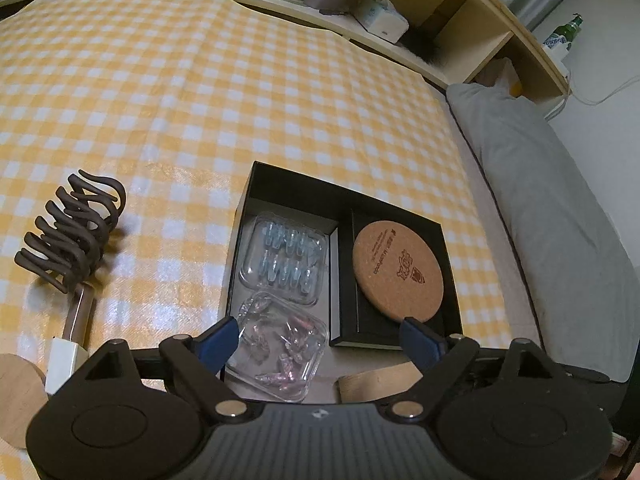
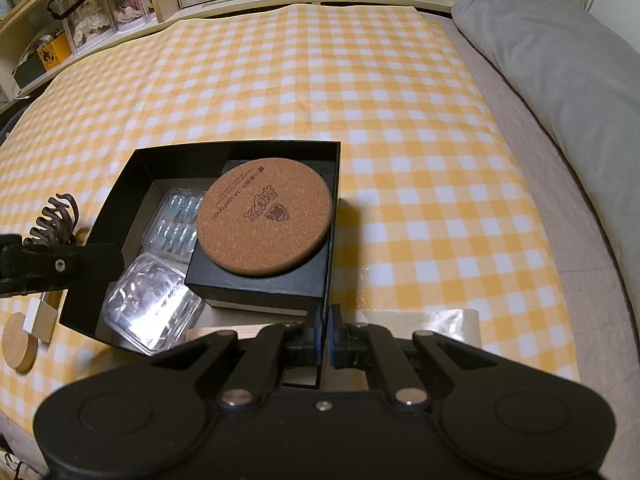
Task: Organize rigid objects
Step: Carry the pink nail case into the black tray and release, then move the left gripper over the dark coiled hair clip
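Black box (image 2: 132,208) sits just ahead of both — right hand-held gripper (image 2: 325,334) pinches its near wall, left hand-held gripper (image 1: 320,338) gapes empty above the clear case (image 1: 276,354).

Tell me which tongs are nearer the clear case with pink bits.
Left. The left tongs stand open right over the clear case; the right tongs are shut on the black box's wall, off beside it.

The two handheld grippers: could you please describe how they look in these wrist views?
Both look alike. The left gripper and right gripper each have a matte black body with two round housings, black linkage arms joined by silver pins, and blue pads on the fingers. No cables, sleeves or hands show.
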